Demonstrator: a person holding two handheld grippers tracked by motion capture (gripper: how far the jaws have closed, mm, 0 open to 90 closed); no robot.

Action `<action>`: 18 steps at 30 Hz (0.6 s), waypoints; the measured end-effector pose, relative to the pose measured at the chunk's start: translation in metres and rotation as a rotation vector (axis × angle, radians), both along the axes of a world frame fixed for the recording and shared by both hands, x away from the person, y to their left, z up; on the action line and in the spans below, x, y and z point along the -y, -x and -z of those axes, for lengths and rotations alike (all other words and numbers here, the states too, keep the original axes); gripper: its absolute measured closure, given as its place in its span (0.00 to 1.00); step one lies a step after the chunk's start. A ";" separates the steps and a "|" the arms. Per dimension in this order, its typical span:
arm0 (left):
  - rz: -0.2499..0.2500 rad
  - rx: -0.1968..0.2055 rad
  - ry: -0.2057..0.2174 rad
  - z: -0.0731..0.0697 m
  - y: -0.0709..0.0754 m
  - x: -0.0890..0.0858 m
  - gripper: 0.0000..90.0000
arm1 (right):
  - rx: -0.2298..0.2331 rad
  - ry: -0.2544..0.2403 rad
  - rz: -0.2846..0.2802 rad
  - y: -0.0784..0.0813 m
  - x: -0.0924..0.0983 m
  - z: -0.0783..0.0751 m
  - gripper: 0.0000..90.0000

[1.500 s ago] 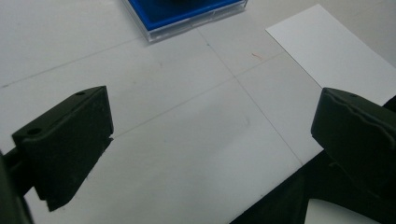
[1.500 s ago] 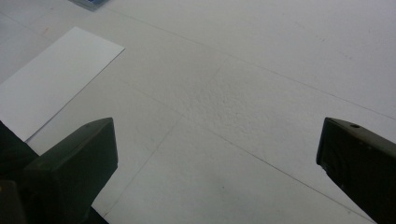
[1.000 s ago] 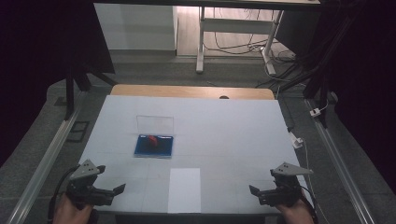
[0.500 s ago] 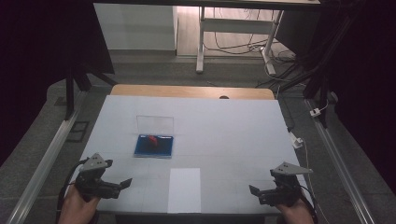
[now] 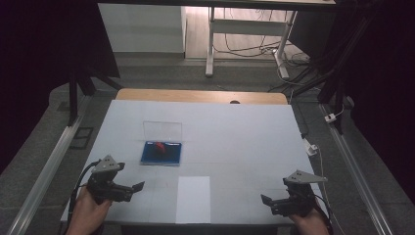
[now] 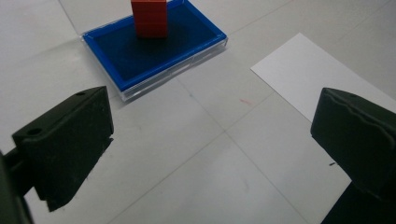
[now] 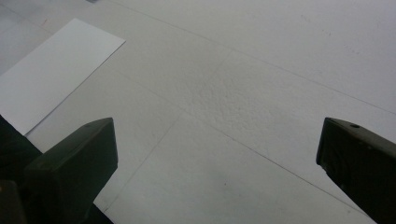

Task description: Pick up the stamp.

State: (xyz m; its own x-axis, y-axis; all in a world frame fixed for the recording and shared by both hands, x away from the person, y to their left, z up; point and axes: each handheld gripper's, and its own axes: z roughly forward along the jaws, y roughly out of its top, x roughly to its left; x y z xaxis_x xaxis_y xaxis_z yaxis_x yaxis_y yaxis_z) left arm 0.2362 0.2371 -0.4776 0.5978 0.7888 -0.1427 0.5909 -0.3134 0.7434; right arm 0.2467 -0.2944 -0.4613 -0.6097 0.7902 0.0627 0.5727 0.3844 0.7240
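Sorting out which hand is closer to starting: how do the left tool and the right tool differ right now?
The left tool sits near the blue tray and points toward it and its red block; the right tool sits far from the tray, near the table's right front corner. The left gripper view shows tray and block ahead; the right gripper view shows bare table and the white sheet. Both are open, holding nothing.

Dark room; grey floor, white table frame at back w/ cables.
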 end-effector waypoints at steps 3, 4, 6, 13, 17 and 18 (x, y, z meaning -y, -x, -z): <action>0.003 -0.002 -0.009 0.000 -0.007 0.003 0.00 | 0.000 0.001 -0.003 0.000 0.000 0.000 0.00; 0.004 0.000 -0.014 0.000 -0.009 0.004 0.00 | 0.000 0.002 -0.003 0.000 0.000 0.000 0.00; 0.008 -0.004 -0.023 0.000 -0.014 0.007 0.00 | 0.001 0.002 -0.004 0.000 0.000 0.000 0.00; 0.000 0.000 -0.068 0.002 -0.030 0.016 0.00 | 0.002 0.007 -0.007 0.000 -0.001 0.000 0.00; -0.006 0.005 -0.082 0.002 -0.038 0.018 0.00 | 0.001 0.011 -0.009 0.000 -0.001 0.000 0.00; -0.010 0.007 -0.084 0.002 -0.040 0.019 0.00 | 0.001 0.012 -0.009 0.000 -0.001 0.000 0.00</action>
State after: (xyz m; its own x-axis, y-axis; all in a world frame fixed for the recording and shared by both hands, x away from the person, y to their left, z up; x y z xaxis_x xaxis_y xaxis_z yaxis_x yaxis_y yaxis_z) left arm 0.2764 0.2181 -0.4796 0.5910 0.8035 -0.0715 0.5891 -0.3693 0.7187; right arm 0.2463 -0.2934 -0.4614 -0.6171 0.7851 0.0530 0.5684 0.3982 0.7200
